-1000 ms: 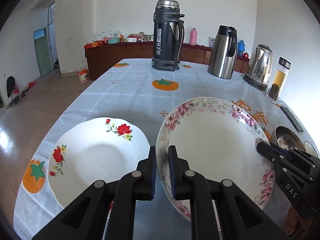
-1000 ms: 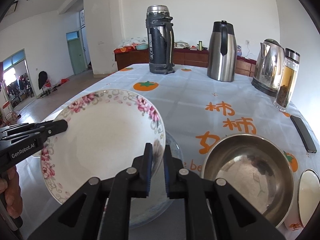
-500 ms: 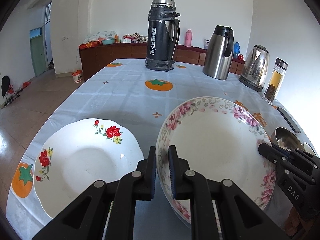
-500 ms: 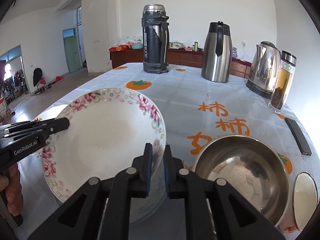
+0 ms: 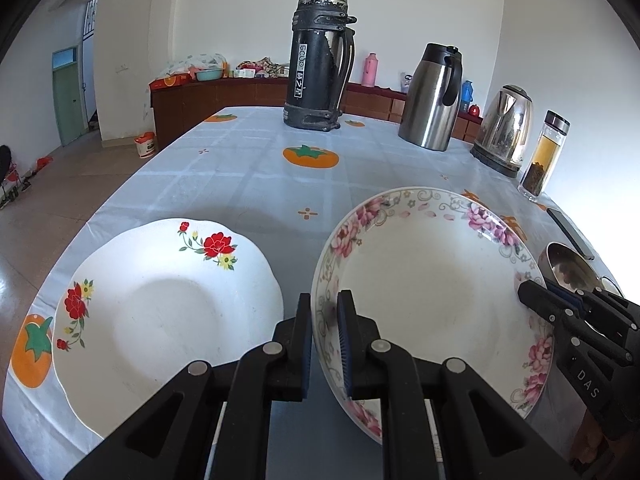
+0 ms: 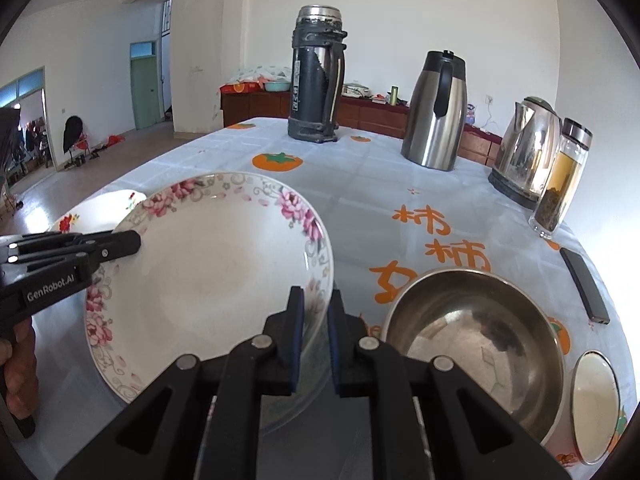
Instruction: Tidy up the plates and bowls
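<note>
A white plate with a pink floral rim (image 5: pixel 428 288) is held above the table between both grippers. My left gripper (image 5: pixel 324 320) is shut on its left rim. My right gripper (image 6: pixel 316 320) is shut on its right rim; the plate also shows in the right wrist view (image 6: pixel 216 276). A white plate with red flowers (image 5: pixel 160 312) lies on the table to the left of it. A steel bowl (image 6: pixel 476 340) stands on the table to the right. A clear glass dish (image 6: pixel 304 392) lies under the held plate, mostly hidden.
At the table's far side stand a black thermos (image 5: pixel 320 60), a steel jug (image 5: pixel 432 96), a kettle (image 5: pixel 506 128) and a tea bottle (image 5: pixel 544 156). A black phone (image 6: pixel 584 284) and a small lidded dish (image 6: pixel 596 404) lie at the right. The table's left edge drops to the floor.
Both grippers, still holding the pink floral plate, have shifted slightly; the red-flower plate sits further left and lower in the left wrist view. Grips are unchanged.
</note>
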`<state>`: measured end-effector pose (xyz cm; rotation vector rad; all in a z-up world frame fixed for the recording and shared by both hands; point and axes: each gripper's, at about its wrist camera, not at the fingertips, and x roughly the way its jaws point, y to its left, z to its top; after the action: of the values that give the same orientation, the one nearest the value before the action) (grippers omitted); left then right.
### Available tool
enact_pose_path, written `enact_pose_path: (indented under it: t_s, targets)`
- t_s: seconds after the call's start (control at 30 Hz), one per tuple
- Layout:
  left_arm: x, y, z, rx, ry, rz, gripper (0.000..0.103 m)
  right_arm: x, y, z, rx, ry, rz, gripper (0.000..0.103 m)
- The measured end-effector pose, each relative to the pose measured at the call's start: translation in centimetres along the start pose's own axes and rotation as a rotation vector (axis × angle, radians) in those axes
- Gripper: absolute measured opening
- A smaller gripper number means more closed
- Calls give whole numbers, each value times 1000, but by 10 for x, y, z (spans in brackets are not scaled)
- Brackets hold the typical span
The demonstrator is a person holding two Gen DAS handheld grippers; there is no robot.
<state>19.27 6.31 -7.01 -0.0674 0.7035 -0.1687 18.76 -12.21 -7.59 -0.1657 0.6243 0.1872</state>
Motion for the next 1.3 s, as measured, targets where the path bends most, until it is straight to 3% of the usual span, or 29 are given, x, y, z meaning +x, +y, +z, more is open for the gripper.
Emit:
enact_pose_path:
  t_s: [1.3]
  targets:
    - [0, -18, -6, 101, -23, -11, 15, -12, -5, -7, -24, -13, -61, 11]
